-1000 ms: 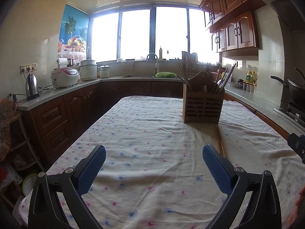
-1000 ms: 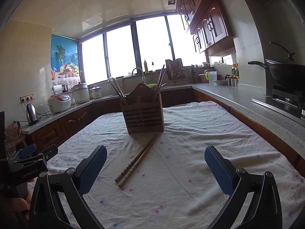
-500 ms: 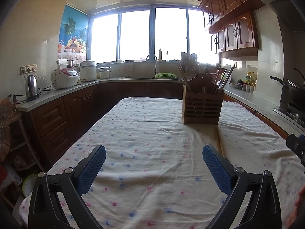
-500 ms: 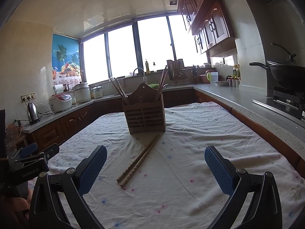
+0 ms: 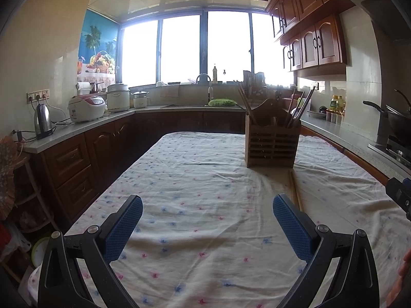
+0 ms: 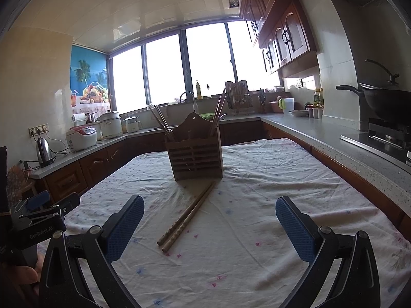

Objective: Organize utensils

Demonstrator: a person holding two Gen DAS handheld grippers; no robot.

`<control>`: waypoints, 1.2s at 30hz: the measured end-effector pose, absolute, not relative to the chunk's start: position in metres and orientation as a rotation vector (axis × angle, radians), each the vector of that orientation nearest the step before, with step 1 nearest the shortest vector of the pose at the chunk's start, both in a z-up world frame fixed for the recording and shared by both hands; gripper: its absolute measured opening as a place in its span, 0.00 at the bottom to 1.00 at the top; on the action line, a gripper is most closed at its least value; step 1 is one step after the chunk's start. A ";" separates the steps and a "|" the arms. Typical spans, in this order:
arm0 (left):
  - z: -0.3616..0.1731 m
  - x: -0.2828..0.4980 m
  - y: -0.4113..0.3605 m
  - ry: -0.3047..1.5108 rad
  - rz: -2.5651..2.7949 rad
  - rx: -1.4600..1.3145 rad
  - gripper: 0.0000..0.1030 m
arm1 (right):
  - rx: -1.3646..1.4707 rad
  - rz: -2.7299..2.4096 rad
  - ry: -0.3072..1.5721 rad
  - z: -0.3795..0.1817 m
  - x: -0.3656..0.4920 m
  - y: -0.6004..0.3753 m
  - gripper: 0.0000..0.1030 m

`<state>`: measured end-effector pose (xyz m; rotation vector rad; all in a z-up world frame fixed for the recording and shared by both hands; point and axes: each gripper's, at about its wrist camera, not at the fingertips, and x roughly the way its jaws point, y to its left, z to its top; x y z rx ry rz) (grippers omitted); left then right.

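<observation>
A pair of wooden chopsticks [image 6: 187, 217] lies loose on the flowered tablecloth [image 6: 257, 231], side by side, their far tips almost touching the foot of the slatted wooden utensil holder [image 6: 196, 157], which already carries other chopsticks upright in its compartments. The right gripper [image 6: 209, 227] hangs above the cloth with its jaws spread wide and nothing between them, the pair lying ahead in the gap. The left gripper [image 5: 208, 225] is equally wide open and empty, off to the side; from its view only a sliver of the chopsticks [image 5: 295, 190] shows. The pickup looks not yet begun. The next move probably calls for lowering the right gripper over the thick ends, closing on both sticks together, then tipping them upright into a compartment.
</observation>
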<state>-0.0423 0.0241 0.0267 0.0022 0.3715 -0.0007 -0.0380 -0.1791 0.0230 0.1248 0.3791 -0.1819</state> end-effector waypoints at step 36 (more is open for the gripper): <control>0.026 -0.044 0.016 0.373 -0.008 0.015 0.99 | 0.126 -0.176 0.378 0.027 -0.036 -0.177 1.00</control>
